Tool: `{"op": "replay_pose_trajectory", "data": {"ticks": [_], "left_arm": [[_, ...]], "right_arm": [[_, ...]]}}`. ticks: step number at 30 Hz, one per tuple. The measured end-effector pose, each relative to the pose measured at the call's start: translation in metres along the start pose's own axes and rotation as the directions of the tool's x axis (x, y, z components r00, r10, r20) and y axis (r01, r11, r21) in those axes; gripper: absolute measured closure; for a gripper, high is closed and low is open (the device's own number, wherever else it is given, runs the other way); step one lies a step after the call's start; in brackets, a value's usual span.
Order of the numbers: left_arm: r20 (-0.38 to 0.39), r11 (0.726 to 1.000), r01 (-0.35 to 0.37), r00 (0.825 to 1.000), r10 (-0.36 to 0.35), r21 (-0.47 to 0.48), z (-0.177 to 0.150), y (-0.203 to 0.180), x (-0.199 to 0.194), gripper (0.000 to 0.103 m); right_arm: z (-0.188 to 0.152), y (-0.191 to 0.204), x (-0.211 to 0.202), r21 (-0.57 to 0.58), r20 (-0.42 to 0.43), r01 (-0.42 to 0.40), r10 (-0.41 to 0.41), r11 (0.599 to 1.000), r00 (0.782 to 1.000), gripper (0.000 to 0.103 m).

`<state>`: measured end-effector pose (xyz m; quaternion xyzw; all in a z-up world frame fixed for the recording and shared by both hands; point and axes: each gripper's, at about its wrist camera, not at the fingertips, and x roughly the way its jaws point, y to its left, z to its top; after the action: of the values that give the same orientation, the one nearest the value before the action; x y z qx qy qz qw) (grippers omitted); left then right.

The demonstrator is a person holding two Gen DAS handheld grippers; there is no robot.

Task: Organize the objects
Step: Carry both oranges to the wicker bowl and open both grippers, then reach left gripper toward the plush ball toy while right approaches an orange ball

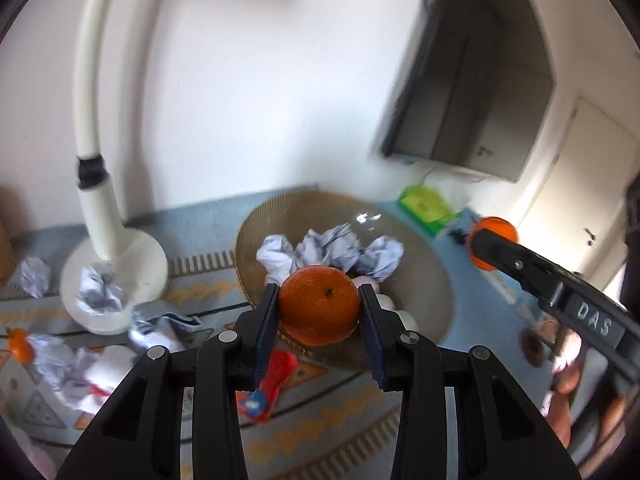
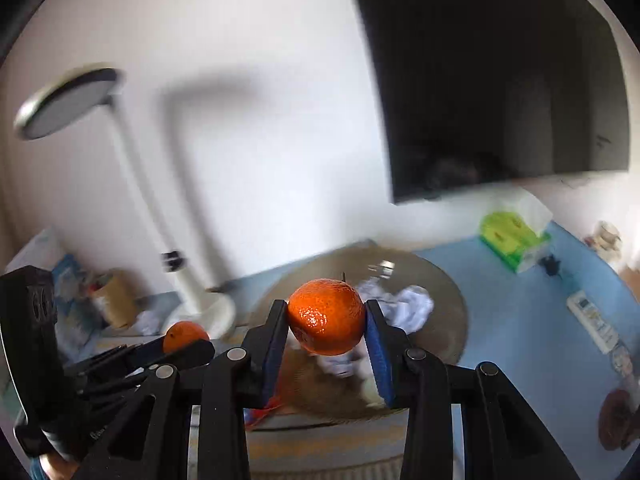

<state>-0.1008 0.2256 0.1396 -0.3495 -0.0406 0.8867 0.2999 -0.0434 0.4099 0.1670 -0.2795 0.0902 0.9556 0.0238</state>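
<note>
Blue patterned tablecloth point(image 1: 208, 288), still messy: carrying one tangerine point(image 1: 319, 305) clamped in left gripper point(image 1: 320, 320), another tangerine point(image 2: 326, 316) pinched in right gripper point(image 2: 326, 330), both hovering over woven tray point(image 1: 420, 280). Crumpled paper balls point(image 1: 96, 292) and a third tangerine point(image 1: 19, 345) probably still waiting.

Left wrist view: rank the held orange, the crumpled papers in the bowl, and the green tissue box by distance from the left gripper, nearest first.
1. Orange, clamped in the left gripper.
2. Crumpled papers, just beyond it, inside the bowl.
3. Green tissue box, far right, past the bowl near the wall.
</note>
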Motion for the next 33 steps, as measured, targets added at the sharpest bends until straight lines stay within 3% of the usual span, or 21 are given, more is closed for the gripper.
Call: {"op": "replay_pose_trajectory", "data": {"ticks": [1, 3, 5, 8, 11, 15, 20, 22, 23, 26, 29, 33], "left_arm": [[-0.021, 1.000, 0.018, 1.000, -0.019, -0.009, 0.000, -0.001, 0.015, 0.067], [-0.041, 0.999, 0.027, 0.999, -0.028, -0.026, -0.003, -0.002, 0.032, 0.064], [-0.042, 0.999, 0.022, 0.999, -0.023, -0.037, -0.005, -0.002, 0.041, 0.038], [-0.008, 0.998, 0.025, 1.000, -0.026, -0.061, -0.008, 0.003, 0.035, 0.025], [-0.001, 0.995, 0.053, 0.999, -0.054, -0.089, -0.010, 0.013, 0.023, 0.022], [0.020, 0.994, 0.035, 0.999, -0.034, -0.107, -0.016, 0.022, -0.001, 0.022], [0.096, 0.992, 0.012, 0.995, 0.000, -0.127, -0.027, 0.036, -0.063, 0.022], [0.126, 0.992, -0.026, 0.991, 0.042, -0.120, -0.039, 0.044, -0.093, 0.019], [0.132, 0.992, -0.055, 0.989, 0.070, -0.116, -0.049, 0.049, -0.106, 0.018], [0.129, 0.981, -0.146, 0.978, 0.162, -0.126, -0.094, 0.077, -0.134, 0.017], [0.067, 0.964, -0.199, 0.975, 0.214, -0.174, -0.146, 0.111, -0.138, 0.017], [0.050, 0.929, -0.277, 0.953, 0.298, -0.247, -0.180, 0.142, -0.141, 0.017]], "right_arm": [[-0.001, -0.005, 0.010, 0.000, -0.019, 0.024, -0.024, 1.000, 1.000, 0.066], [-0.003, -0.015, 0.025, 0.030, -0.063, -0.008, 0.010, 1.000, 0.998, 0.066], [-0.004, -0.025, 0.038, 0.080, -0.108, -0.046, 0.055, 0.996, 0.993, 0.066], [-0.009, -0.035, 0.041, 0.116, -0.110, -0.032, 0.045, 0.993, 0.993, 0.065], [-0.015, -0.040, 0.040, 0.124, -0.112, -0.048, 0.062, 0.991, 0.992, 0.065], [-0.021, -0.035, 0.031, 0.127, -0.116, -0.066, 0.081, 0.990, 0.990, 0.065], [-0.017, 0.000, 0.002, 0.105, -0.094, -0.158, 0.168, 0.982, 0.981, 0.064], [-0.021, 0.022, -0.013, 0.083, -0.079, -0.202, 0.208, 0.976, 0.975, 0.048], [-0.028, 0.033, -0.019, 0.072, -0.071, -0.219, 0.224, 0.973, 0.972, 0.034], [-0.059, 0.065, -0.024, 0.007, -0.084, -0.258, 0.258, 0.966, 0.963, 0.033], [-0.110, 0.096, -0.012, -0.083, -0.139, -0.221, 0.208, 0.972, 0.968, 0.033], [-0.143, 0.111, 0.014, -0.084, -0.210, -0.235, 0.214, 0.968, 0.954, 0.033]]}}
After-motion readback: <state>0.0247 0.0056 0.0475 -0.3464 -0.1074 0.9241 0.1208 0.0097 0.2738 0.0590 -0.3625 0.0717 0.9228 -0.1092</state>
